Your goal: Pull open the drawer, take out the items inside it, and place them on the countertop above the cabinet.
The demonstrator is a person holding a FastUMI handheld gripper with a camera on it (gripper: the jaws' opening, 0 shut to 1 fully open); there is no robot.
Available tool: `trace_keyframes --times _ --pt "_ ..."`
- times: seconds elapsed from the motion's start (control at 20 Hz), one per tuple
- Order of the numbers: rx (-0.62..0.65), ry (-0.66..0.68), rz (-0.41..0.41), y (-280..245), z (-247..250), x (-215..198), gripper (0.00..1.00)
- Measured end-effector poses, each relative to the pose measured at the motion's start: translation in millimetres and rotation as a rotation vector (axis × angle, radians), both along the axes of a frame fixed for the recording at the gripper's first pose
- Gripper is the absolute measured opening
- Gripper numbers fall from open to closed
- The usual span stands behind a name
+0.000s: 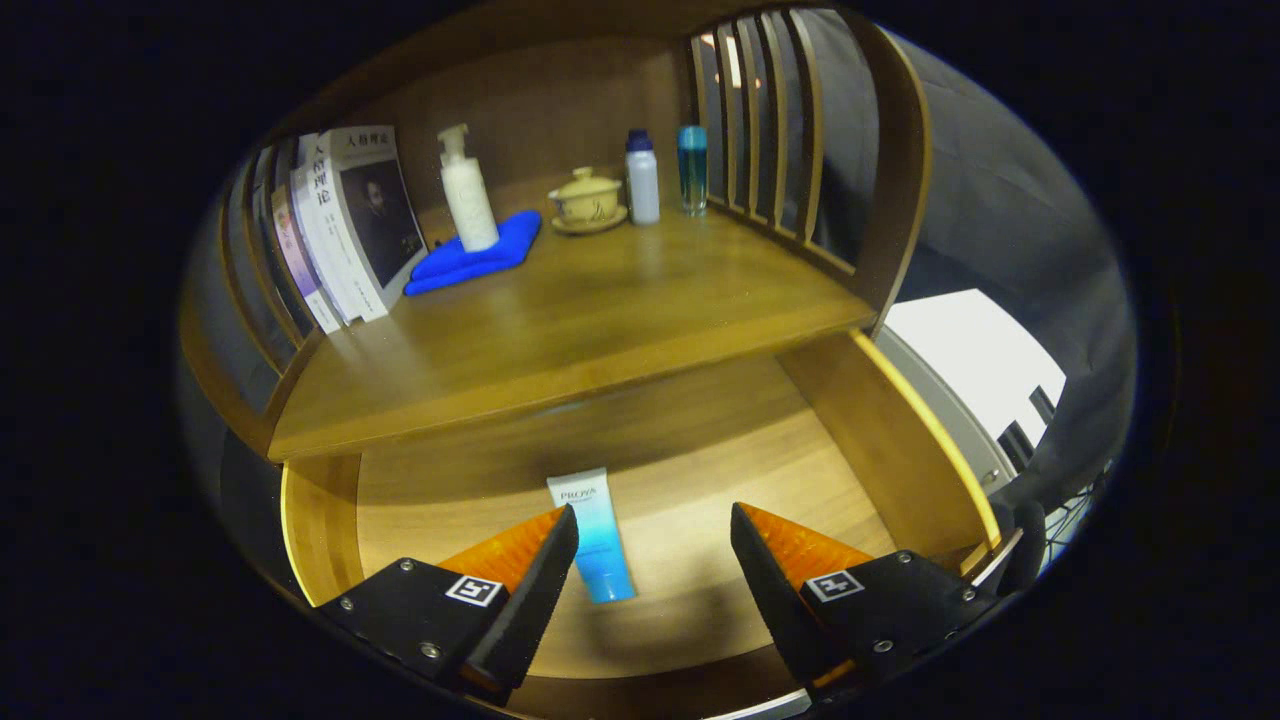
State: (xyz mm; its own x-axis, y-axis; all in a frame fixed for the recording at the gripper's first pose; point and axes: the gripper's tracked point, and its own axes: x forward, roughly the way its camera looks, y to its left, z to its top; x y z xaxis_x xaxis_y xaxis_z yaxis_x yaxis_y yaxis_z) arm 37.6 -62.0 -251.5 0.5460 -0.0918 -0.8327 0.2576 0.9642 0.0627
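In the gripper view, the tool point(655, 530) hangs over the pulled-out drawer point(900, 440) with its 2 fingers point(540, 575) spread wide apart and gripping nothing. A blue-and-white tube point(592, 535) lies flat on the drawer's wooden floor, cap end toward the camera, between the fingers but much closer to the left one; whether that finger touches the tube cannot be told. The right finger stands well apart from it. The drawer's right wall runs up beside the right finger, and its left wall curves past the left finger.

Above the drawer, beyond the fingers, sits the wooden counter point(600, 330), framed by slatted side panels point(770, 120) and a wooden back. At its left, a row of books point(345, 225) leans upright against the slats. Just beside them a folded blue cloth point(475, 255) lies flat, with a white pump bottle point(467, 190) standing on it. Further right, near the back, a lidded cream cup point(586, 198) rests on a saucer, then a white bottle with a blue cap point(641, 178), then a clear blue bottle point(692, 165) next to the right slats. The counter's front part is bare wood.
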Motion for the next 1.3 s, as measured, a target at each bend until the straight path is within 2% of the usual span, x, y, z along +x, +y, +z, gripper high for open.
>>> trace_keyframes --times 0.1,0.25,0.5,0.6,0.7,0.85,1.1,1.3 --pt "0.011 0.075 0.026 9.9 -13.1 0.6 0.94" --pt "-0.040 0.208 0.071 11.4 -35.9 -4.9 0.93" --pt "-0.004 0.268 0.091 31.4 -61.6 -1.5 0.91" --pt "-0.017 0.284 0.097 31.1 -66.9 -2.6 0.85" --pt "-0.016 0.302 0.097 30.6 -74.3 -3.2 0.76" --pt "0.012 0.301 0.085 35.1 -76.1 -1.5 0.55" --pt "0.004 0.260 0.091 35.4 -70.7 2.1 0.49" --pt "-0.052 0.222 0.099 26.1 -47.2 -2.6 0.47"
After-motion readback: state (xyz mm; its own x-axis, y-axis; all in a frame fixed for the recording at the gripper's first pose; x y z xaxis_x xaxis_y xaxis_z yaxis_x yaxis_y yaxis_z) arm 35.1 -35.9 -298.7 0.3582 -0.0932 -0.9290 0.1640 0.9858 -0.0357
